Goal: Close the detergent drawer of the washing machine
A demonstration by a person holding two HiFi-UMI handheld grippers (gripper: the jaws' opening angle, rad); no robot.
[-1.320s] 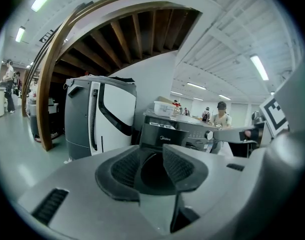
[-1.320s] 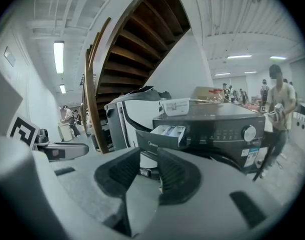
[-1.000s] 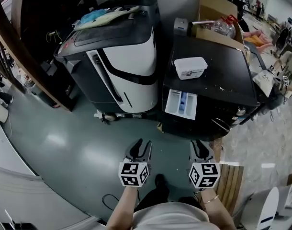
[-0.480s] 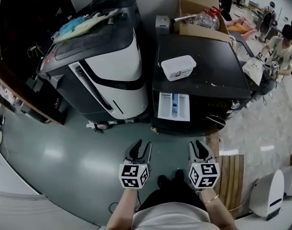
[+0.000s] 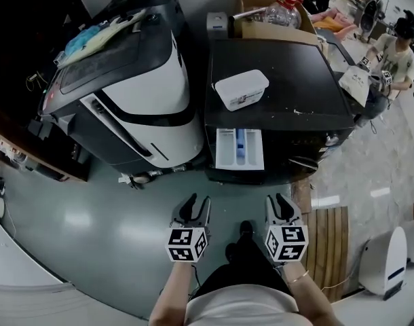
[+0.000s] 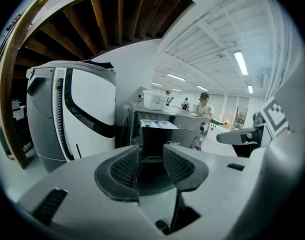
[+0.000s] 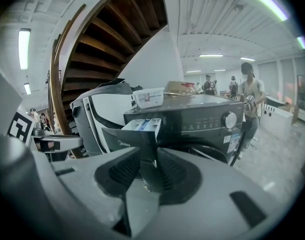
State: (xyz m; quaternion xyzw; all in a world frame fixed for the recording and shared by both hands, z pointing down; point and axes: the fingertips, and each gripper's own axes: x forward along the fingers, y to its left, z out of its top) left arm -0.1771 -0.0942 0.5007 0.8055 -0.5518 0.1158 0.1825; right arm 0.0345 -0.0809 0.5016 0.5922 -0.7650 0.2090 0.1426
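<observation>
Head view: one detergent drawer (image 5: 239,148) juts from the front of the one black washing machine (image 5: 275,87), its length pointing toward the person. Two grippers, the left gripper (image 5: 195,207) and right gripper (image 5: 277,206), hover well clear of the machine's front, the right probably slightly nearer.
Left gripper view: jaws apart, empty.
Right gripper view: jaws apart, empty, drawer straight ahead.

Bright, even light from ceiling tube lights (image 6: 241,63); soft glare on floor (image 5: 78,217); heavy fisheye distortion, black corners.
</observation>
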